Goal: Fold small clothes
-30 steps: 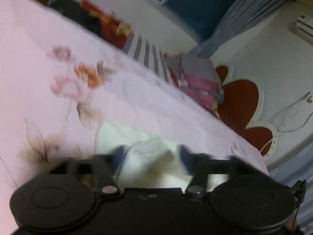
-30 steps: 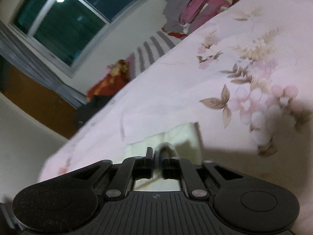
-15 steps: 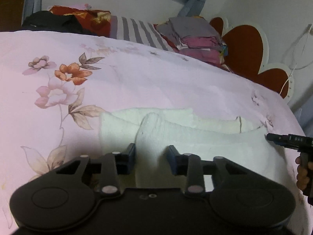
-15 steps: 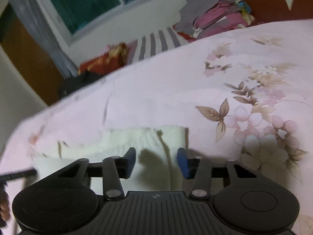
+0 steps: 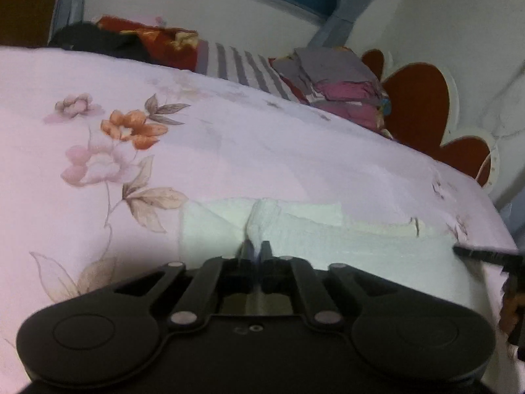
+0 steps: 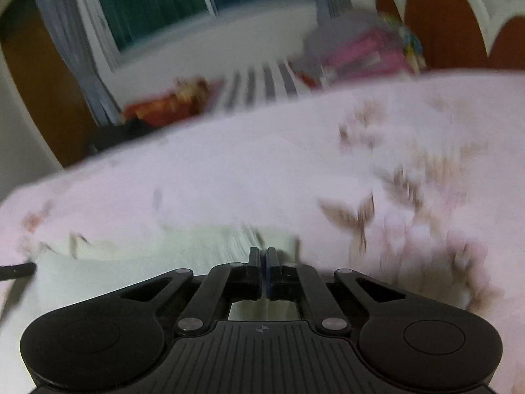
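A small cream-white garment [image 5: 328,236] lies on the pink floral bedsheet [image 5: 229,151]. My left gripper [image 5: 256,249] is shut on a raised pinch of the garment near its left end. My right gripper [image 6: 265,256] is shut on the same white garment [image 6: 147,252] near its right end; that view is motion-blurred. The tip of my right gripper [image 5: 485,255] shows at the right edge of the left wrist view. The tip of my left gripper [image 6: 16,270] shows at the left edge of the right wrist view.
A pile of folded pink and grey clothes [image 5: 338,88] sits at the far side of the bed, with a striped cloth [image 5: 242,65] and a red and black heap [image 5: 131,39] beside it. A red heart-shaped headboard [image 5: 423,108] stands at the right.
Both grippers were open over the garment half a second ago and have closed on it. The right gripper is moving, so its view is blurred.
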`<state>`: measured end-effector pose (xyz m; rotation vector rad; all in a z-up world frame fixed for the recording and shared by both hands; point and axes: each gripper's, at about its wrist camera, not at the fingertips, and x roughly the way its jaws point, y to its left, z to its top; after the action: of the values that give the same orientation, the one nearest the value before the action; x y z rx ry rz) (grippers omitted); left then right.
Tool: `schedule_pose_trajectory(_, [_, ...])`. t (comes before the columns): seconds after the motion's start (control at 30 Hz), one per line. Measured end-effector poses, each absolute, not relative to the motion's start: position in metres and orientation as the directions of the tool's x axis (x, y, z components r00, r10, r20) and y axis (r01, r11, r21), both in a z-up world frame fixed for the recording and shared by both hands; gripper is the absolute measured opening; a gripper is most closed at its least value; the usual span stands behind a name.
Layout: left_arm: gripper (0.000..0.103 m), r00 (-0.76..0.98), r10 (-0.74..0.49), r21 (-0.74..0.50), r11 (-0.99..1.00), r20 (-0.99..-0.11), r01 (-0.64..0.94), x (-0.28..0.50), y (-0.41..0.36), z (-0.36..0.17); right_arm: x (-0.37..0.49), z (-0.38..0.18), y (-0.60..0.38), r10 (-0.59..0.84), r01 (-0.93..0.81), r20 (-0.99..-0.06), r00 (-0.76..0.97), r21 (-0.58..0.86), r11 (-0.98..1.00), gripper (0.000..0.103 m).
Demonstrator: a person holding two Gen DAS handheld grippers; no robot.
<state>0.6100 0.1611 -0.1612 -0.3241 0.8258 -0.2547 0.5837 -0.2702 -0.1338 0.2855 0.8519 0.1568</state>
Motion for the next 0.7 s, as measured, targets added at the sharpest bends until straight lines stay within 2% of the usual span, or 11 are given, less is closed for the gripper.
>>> schedule_pose_trajectory(0.07, [0.027,0.661,-0.317,-0.386,0.921,-0.681,0.044,0.608,0.166,-0.153,0.582,-0.131,-0.272,0.233,0.011,-0.707,0.668,0.321,0.947,0.002])
schedule_pose_trajectory(0.1, [0.032,0.689,-0.270,-0.348,0.937,-0.672,0.028,0.601,0.165,-0.143,0.579,-0.125,-0.270,0.205,0.029,-0.703,0.681,0.306,0.952,0.008])
schedule_pose_trajectory(0.17, [0.054,0.757,-0.251,-0.306,0.949,-0.604,0.071,0.582,0.154,-0.123,0.564,-0.106,-0.263,0.159,0.030,-0.646,0.747,0.272,0.962,0.047])
schedule_pose_trajectory(0.23, [0.056,0.727,-0.338,-0.339,0.928,-0.597,0.153,0.577,0.131,-0.120,0.555,-0.097,-0.244,0.265,-0.070,-0.608,0.749,0.325,0.943,0.047])
schedule_pose_trajectory(0.33, [0.055,0.646,-0.437,-0.289,0.899,-0.626,0.328,0.570,0.075,-0.126,0.554,-0.101,-0.182,0.403,-0.294,-0.644,0.650,0.276,0.915,0.047])
schedule_pose_trajectory(0.4, [0.053,0.609,-0.465,-0.247,0.878,-0.643,0.409,0.565,0.049,-0.133,0.550,-0.109,-0.150,0.487,-0.424,-0.660,0.572,0.271,0.864,0.047])
schedule_pose_trajectory(0.47, [0.051,0.593,-0.437,-0.213,0.887,-0.677,0.410,0.570,0.042,-0.145,0.551,-0.118,-0.135,0.485,-0.468,-0.687,0.541,0.233,0.853,0.047])
schedule_pose_trajectory(0.57, [0.051,0.637,-0.377,-0.190,0.920,-0.673,0.343,0.586,0.052,-0.153,0.569,-0.128,-0.151,0.332,-0.317,-0.695,0.638,0.157,0.935,0.046])
schedule_pose_trajectory(0.6, [0.051,0.641,-0.378,-0.213,0.923,-0.668,0.322,0.593,0.058,-0.155,0.579,-0.131,-0.165,0.291,-0.231,-0.696,0.656,0.182,0.956,0.046])
schedule_pose_trajectory(0.63, [0.051,0.640,-0.387,-0.247,0.921,-0.664,0.300,0.598,0.062,-0.155,0.587,-0.133,-0.176,0.277,-0.172,-0.703,0.656,0.218,0.961,0.041])
schedule_pose_trajectory(0.7, [0.050,0.637,-0.385,-0.278,0.923,-0.668,0.267,0.600,0.065,-0.148,0.594,-0.132,-0.184,0.286,-0.138,-0.711,0.643,0.260,0.956,0.038])
